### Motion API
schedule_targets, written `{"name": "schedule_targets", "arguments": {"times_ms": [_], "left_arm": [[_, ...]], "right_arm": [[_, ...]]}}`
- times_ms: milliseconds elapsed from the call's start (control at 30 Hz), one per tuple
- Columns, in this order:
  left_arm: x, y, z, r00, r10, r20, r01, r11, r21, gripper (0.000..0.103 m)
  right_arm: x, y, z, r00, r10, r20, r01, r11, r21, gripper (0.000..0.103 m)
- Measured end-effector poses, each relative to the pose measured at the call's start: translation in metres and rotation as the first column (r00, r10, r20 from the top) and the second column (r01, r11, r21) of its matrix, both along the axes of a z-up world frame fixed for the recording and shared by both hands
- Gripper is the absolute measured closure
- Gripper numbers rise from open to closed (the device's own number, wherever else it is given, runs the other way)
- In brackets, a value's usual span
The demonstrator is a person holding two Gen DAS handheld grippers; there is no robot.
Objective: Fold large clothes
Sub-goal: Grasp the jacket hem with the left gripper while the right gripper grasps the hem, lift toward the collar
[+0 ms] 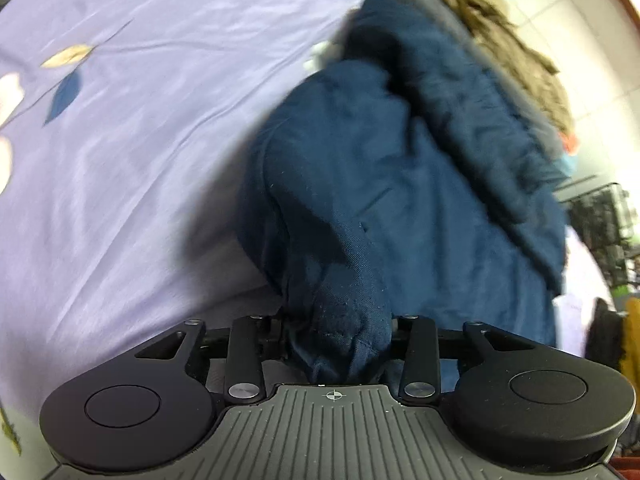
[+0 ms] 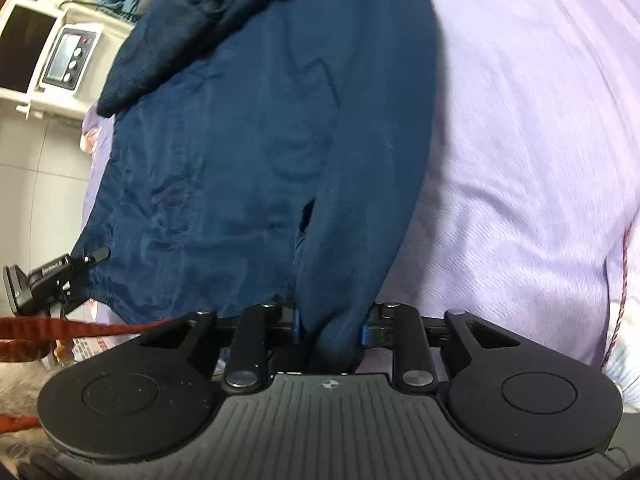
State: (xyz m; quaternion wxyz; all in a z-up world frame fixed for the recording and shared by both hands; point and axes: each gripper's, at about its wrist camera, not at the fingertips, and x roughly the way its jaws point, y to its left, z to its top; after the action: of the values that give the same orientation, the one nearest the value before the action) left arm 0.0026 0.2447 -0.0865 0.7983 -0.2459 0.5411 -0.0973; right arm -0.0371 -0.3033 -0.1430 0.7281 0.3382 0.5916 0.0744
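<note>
Both grippers are on the job: the left gripper [image 1: 338,338] has a thick bunch of dark blue cloth packed between its jaws, clamped on it, and the right gripper [image 2: 330,330] is clenched on another bunched end of the same blue jacket [image 1: 400,168]. That jacket lies spread over a lilac bedsheet [image 1: 140,160], its hood or collar end heaped at the far side, the near ends gathered up into the two grips.

How far along? Early, by my reading. The jacket is still mostly open and rumpled, with no neat crease or squared edge to be seen; what looks like a sleeve or side panel lies partly over the body in the right wrist view, so one flap may be turned in. The main folds and the final flattening look yet to come.

Counting up: two grippers, one blue jacket, one bedsheet. Off the bed's edge, one brown furry garment [image 1: 500,40], and by the right side one white device with a small screen [image 2: 70,58].
</note>
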Motion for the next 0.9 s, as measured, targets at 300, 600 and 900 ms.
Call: {"name": "schedule_targets", "arguments": {"times_ms": [300,600,900], "left_arm": [[0.13,-0.045,0.071,0.968,-0.215,0.132,0.207,0.976,0.072,0.031],[0.296,-0.112,0.113,0.934,-0.258,0.245,0.226,0.962,0.149,0.033],[0.385,-0.15,0.048,0.983,-0.137,0.121,0.106,0.967,0.23,0.03]], "right_arm": [[0.066,-0.029,0.068,0.993,-0.015,0.115,0.0,0.992,0.126,0.081],[0.215,-0.1,0.13,0.969,-0.141,0.202,0.114,0.984,0.14,0.082],[0.331,-0.139,0.11,0.924,-0.335,0.184,0.328,0.942,0.067,0.082]]}}
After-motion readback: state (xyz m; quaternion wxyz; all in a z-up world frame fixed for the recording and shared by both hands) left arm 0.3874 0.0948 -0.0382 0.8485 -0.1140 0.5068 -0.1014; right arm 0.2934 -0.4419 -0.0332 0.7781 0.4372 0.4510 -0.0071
